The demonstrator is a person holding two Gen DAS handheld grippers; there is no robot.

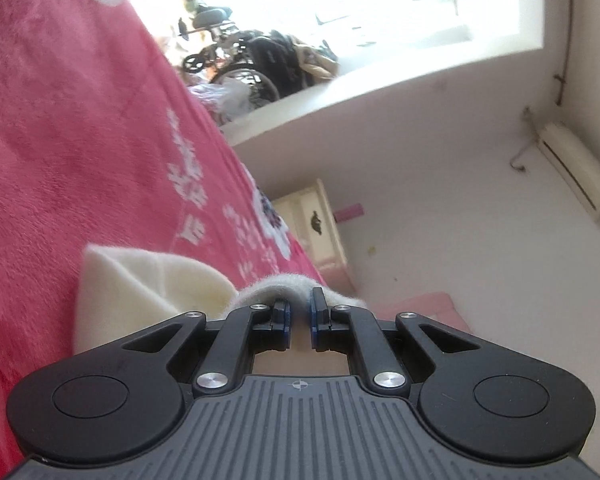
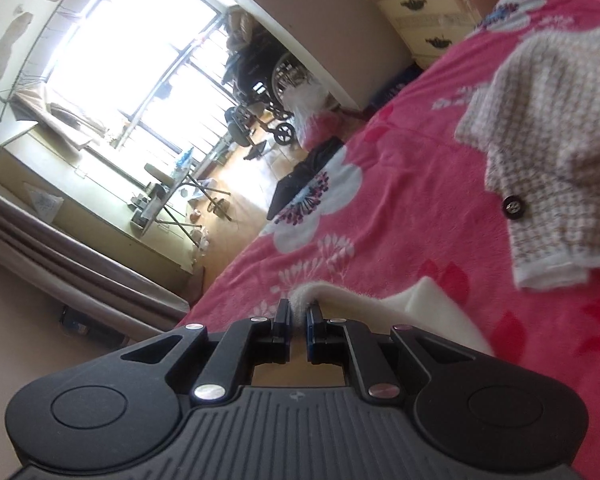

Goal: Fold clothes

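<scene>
Left gripper [image 1: 299, 307]: pinches cream garment [image 1: 140, 284] edge.
Right gripper [image 2: 299, 316]: clamps same garment.
Right view only: checked garment [image 2: 556, 152], right of frame, on pink bed [image 2: 400, 184].
Writing: none legible.

Beyond the right claw [image 2: 299, 312], the checked garment [image 2: 556, 168] is blurred and cut off by the picture's right edge, while the cream cloth [image 1: 140, 292] pinched in the left claw [image 1: 299, 312] disappears behind the claw's black body, its lower part hidden.

Pink floral blanket [image 2: 400, 200], cream nightstand [image 2: 424, 12], wheelchair [image 1: 256, 68], wall air conditioner [image 1: 576, 172], bright window [image 2: 132, 60].
</scene>
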